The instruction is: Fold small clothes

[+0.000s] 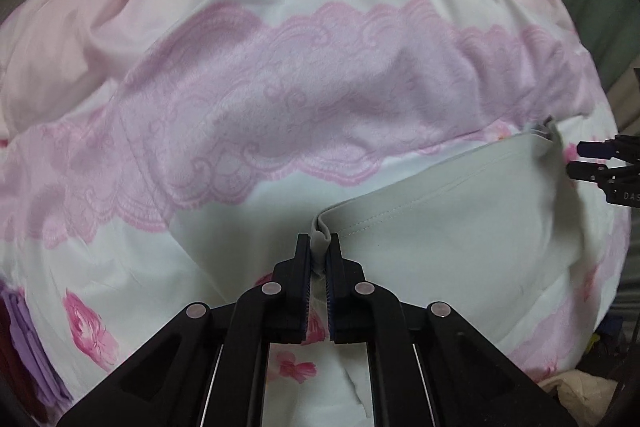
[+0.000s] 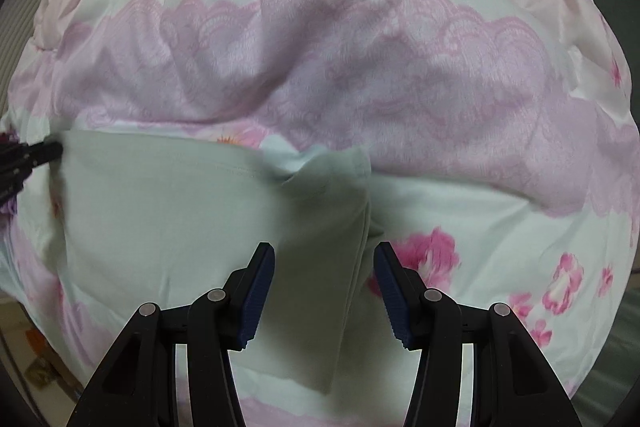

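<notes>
1. Far left, left wrist view: folded purple cloth (image 1: 24, 343) lying at the edge of the floral quilt (image 1: 280, 79), partly cut off by the frame.
2. Centre, left wrist view: left gripper (image 1: 319, 247) with fingers pressed together, pinching a bunched hem corner of the pale grey-green garment (image 1: 460, 227); grey fabric sandwiched between the blue ribbed pads (image 1: 329, 267).
3. Right of that: garment spread flat on the quilt, stitched hem running up and to the right toward a folded corner.
4. Far right, left wrist view: right gripper (image 1: 576, 159) seen side-on, tips just beside the garment's far corner; contact not determinable.
5. Far left, right wrist view: left gripper (image 2: 54, 149) touching the garment's left edge; finger spread not determinable from this angle.
6. Centre, right wrist view: garment (image 2: 180, 219) lying across the quilt (image 2: 400, 67), a doubled-over flap hanging toward the camera.
7. Lower centre, right wrist view: right gripper (image 2: 324, 255) with fingers spread wide, gripping nothing; flap edge lying in the gap between the pads (image 2: 256, 303), apparently untouched by either.
8. Right: pink flower prints on white quilt ground.
</notes>
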### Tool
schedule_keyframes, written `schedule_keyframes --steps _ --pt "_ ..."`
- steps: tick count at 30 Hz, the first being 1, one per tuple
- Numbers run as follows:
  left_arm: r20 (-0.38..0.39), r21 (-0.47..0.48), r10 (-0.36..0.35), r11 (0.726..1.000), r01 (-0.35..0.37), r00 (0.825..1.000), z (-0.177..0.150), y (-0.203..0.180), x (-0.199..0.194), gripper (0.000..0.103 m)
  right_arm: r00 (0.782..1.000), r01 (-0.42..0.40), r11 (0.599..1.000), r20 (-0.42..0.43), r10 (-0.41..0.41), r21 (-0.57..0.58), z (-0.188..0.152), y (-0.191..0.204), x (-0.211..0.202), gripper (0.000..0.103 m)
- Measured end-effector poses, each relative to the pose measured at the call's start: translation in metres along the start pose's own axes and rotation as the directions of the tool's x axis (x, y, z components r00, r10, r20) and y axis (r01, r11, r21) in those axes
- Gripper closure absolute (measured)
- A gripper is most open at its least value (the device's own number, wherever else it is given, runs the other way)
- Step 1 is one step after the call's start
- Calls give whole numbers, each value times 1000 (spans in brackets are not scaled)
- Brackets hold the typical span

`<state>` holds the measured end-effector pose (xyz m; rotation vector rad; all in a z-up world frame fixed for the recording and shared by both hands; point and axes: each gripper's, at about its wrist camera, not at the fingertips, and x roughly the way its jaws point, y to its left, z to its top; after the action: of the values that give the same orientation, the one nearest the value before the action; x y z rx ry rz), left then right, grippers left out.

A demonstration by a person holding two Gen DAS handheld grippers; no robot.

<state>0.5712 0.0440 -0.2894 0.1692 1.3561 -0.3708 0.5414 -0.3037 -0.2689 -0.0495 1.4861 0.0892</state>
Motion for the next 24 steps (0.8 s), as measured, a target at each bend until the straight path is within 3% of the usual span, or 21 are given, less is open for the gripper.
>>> schedule_keyframes --steps 4,9,11,13,14,17,18,21,24 --pt "-14 -37 0 999 -1 1000 1 3 4 94 1000 13 1000 0 -13 -4 11 -8 10 50" --pt "-18 -33 9 999 -9 1000 3 -3 4 94 1000 -21 995 25 19 95 23 -34 22 50" --pt "-25 -24 33 999 -34 999 2 -7 5 91 999 20 993 22 -23 116 28 -41 28 51" --pt "-30 -13 60 998 -60 998 3 -13 8 86 989 150 978 -16 -150 147 31 -49 41 51" --pt "-31 -11 69 998 -69 997 4 -16 7 77 982 188 968 -30 -185 164 31 -54 44 51" --pt "12 -31 123 992 -123 992 1 -19 -2 43 982 191 956 -28 -189 221 25 -68 41 51" --pt "32 -34 147 989 -146 989 -1 -21 -7 39 977 213 951 -25 -212 226 22 -70 37 51" --pt "73 -2 209 978 -209 975 -5 -31 -20 39 955 287 925 -5 -295 250 15 -77 19 51" --pt "96 14 195 980 -198 976 -14 -41 -32 38 938 322 902 29 -345 288 5 -79 -6 50"
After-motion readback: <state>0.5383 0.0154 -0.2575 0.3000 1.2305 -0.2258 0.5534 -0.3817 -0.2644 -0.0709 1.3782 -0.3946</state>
